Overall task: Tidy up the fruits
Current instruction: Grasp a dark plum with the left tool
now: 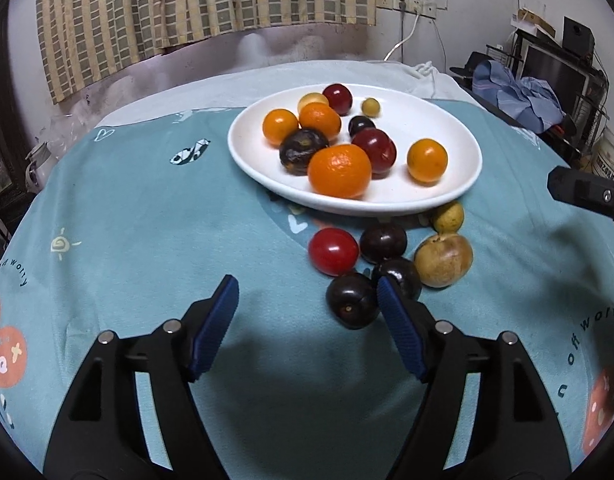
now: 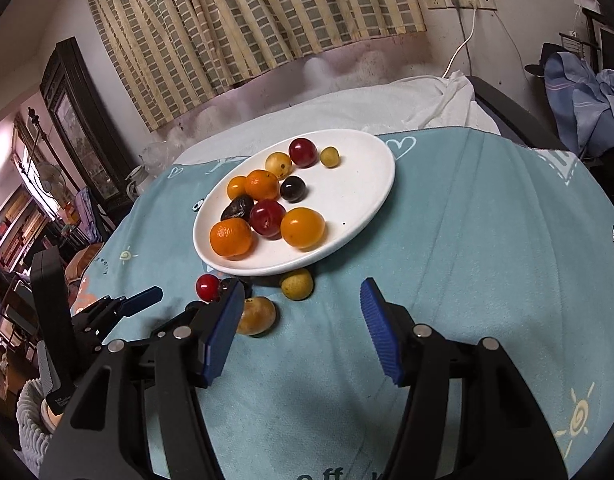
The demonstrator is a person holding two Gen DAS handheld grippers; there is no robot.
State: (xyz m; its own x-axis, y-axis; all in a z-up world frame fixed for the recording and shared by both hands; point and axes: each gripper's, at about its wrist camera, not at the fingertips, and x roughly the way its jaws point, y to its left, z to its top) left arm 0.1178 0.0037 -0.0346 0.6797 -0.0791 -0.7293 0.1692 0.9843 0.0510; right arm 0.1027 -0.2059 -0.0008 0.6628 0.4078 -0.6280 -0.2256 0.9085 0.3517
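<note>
Fruits are mostly sitting on the plate (image 1: 459, 184) already, with 6 lying on the cloth (image 1: 147, 220) just in front of it. Left gripper (image 1: 307, 300) is hanging open and empty beside a dark plum (image 1: 349, 300); right gripper (image 2: 301, 300) is open and empty too. I'd be centering that plum between the pads before squeezing, since it looks ready to roll.

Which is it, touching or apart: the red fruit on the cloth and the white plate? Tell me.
Apart. The left wrist view shows bare teal cloth between the red fruit and the white plate.
</note>
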